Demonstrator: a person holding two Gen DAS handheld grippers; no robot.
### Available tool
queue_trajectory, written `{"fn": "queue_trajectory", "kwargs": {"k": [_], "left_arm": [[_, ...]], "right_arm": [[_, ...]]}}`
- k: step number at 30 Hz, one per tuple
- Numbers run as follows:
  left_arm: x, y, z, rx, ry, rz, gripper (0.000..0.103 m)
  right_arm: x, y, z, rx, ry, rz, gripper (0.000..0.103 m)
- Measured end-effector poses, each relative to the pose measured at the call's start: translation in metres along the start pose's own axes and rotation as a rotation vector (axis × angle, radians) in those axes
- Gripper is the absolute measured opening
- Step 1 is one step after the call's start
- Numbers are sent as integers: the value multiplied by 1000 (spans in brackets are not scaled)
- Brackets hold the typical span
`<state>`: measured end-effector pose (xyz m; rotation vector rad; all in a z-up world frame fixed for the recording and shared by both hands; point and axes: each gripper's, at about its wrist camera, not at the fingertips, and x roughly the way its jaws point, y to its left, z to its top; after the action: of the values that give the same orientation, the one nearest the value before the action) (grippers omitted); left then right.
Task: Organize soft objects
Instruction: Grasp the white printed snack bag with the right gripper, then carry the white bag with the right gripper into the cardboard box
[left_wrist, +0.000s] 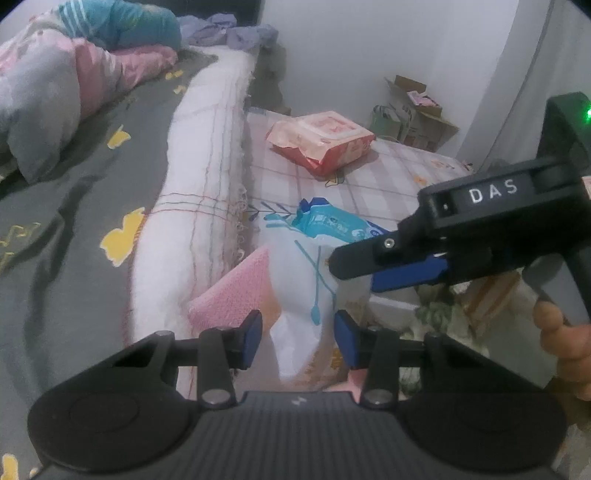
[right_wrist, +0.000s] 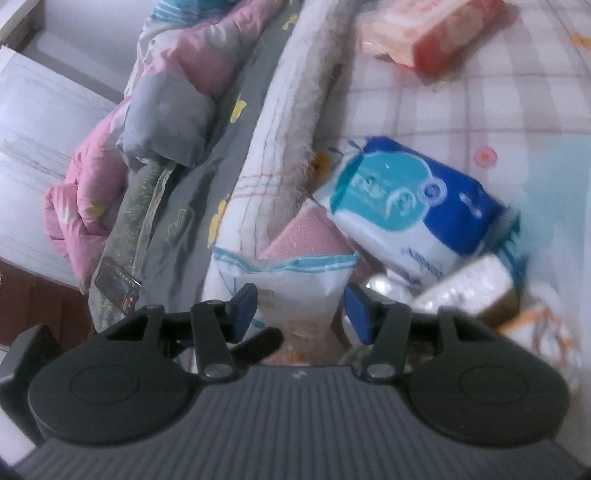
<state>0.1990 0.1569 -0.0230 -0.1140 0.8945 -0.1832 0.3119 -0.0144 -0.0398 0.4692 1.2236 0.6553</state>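
Note:
A white plastic bag with teal line print (left_wrist: 301, 291) stands open at the bed's edge; it also shows in the right wrist view (right_wrist: 295, 284). A pink cloth (left_wrist: 236, 291) leans beside it on the left. A blue and white tissue pack (left_wrist: 332, 225) lies behind the bag, large in the right wrist view (right_wrist: 410, 210). A red and pink wipes pack (left_wrist: 325, 142) lies further back. My left gripper (left_wrist: 298, 339) is open around the bag's near edge. My right gripper (right_wrist: 300, 314) is open over the bag's mouth; in the left wrist view (left_wrist: 354, 269) it comes in from the right.
A rolled white blanket (left_wrist: 199, 206) runs along the grey bedsheet (left_wrist: 74, 206). A pink and grey quilt (left_wrist: 55, 92) is piled at the back left. Cardboard boxes (left_wrist: 417, 110) stand by the wall. A checked mattress cover (left_wrist: 388, 173) lies under the packs.

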Motion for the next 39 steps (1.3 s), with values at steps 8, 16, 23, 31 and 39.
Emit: {"fn": "queue_trajectory", "kwargs": {"k": [8, 16, 23, 31, 39], "left_arm": [[16, 9, 16, -57, 30, -26, 48], [15, 15, 23, -124, -11, -51, 26], [-15, 6, 26, -133, -66, -47, 20], [-73, -30, 37, -79, -172, -61, 20], [-96, -120, 65, 60, -254, -191, 20]], "right_arm": [[18, -4, 16, 20, 2, 3, 52], [33, -11, 25, 76, 5, 56, 53], [22, -11, 23, 116, -26, 148, 52], [-38, 16, 10, 36, -117, 216, 44], [-154, 8, -3, -39, -291, 188, 37]]}}
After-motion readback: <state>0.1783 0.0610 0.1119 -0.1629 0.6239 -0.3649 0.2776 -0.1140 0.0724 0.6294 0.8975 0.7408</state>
